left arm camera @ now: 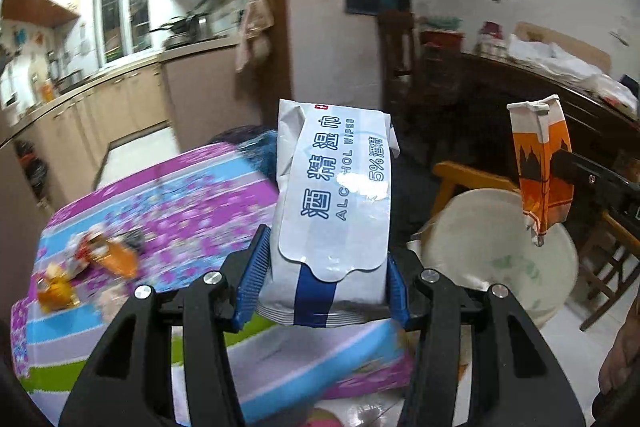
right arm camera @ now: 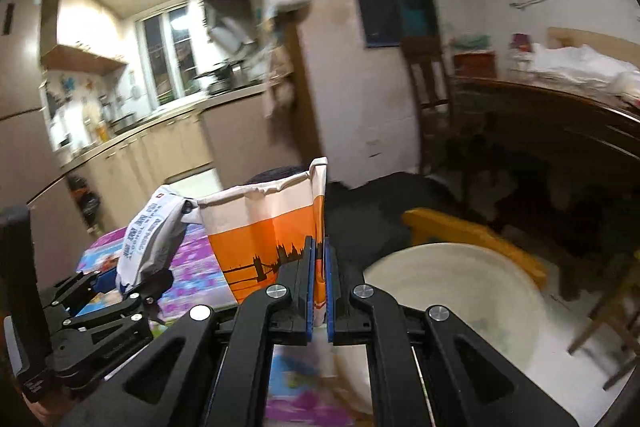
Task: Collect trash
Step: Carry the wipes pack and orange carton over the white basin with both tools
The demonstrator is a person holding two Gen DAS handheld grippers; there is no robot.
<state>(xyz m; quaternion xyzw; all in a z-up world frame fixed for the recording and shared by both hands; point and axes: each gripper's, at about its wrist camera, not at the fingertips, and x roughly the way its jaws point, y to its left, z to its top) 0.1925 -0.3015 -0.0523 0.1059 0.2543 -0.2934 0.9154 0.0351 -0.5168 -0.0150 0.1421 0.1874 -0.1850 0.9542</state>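
My left gripper [left arm camera: 322, 263] is shut on a white and blue alcohol wipes pack [left arm camera: 334, 195] and holds it upright above the table edge. It also shows in the right wrist view [right arm camera: 150, 239], held by the left gripper [right arm camera: 128, 283]. My right gripper [right arm camera: 319, 283] is shut on an orange and white paper bag [right arm camera: 264, 231] with a skyline print. The bag [left arm camera: 540, 163] hangs in the air above a cream plastic bin [left arm camera: 500, 251]. The bin [right arm camera: 452, 307] lies just right of my right gripper. Several orange wrappers [left arm camera: 92, 259] lie on the table.
The table has a purple, blue and green flowered cloth [left arm camera: 180, 195]. A yellow wooden chair [left arm camera: 468, 179] stands behind the bin. A dark wooden table [left arm camera: 532, 87] with white bags is at the right. Kitchen counters [left arm camera: 100, 107] run along the left.
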